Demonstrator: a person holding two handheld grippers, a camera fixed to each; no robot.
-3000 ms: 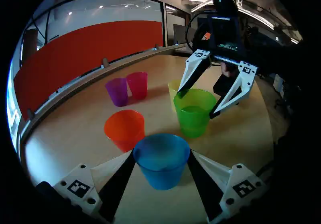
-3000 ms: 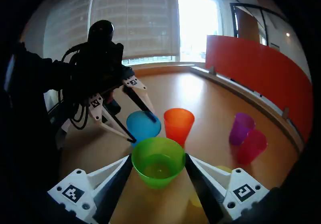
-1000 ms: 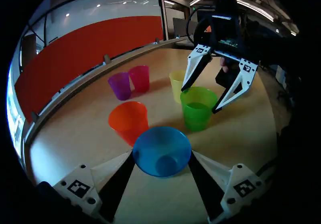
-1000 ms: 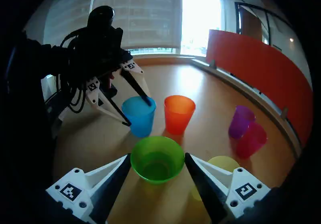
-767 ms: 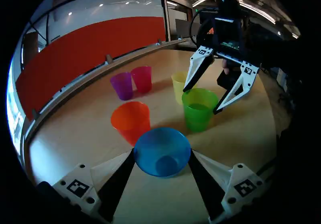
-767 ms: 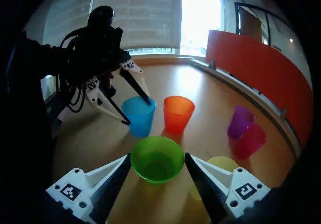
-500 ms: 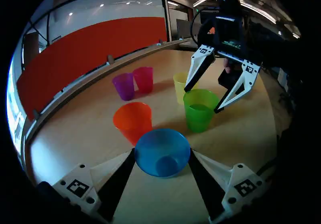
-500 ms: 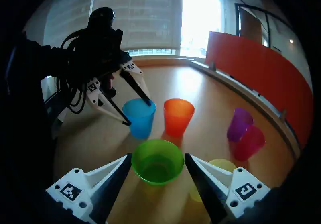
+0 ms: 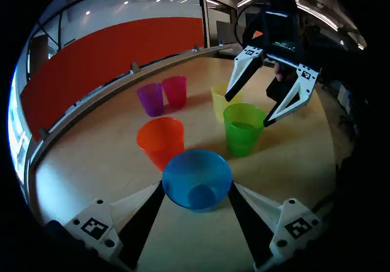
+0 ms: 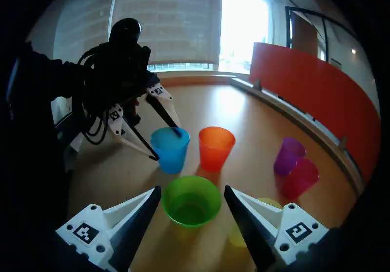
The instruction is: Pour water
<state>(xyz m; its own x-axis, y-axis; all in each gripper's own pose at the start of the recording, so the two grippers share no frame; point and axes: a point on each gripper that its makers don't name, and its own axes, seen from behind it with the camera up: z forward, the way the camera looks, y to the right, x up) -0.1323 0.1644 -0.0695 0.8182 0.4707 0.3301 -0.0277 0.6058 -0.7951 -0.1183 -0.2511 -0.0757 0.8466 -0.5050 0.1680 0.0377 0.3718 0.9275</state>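
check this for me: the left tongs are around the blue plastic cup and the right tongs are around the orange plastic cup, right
One detail is off. The right tongs are around the translucent green plastic cup instead; the right gripper view shows it sitting between them. The left tongs are around the translucent blue plastic cup, as you said.

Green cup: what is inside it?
The green cup holds a shallow pool of clear liquid, seen from above through its open top. Nothing covers it, but the bottom under the liquid is dim.
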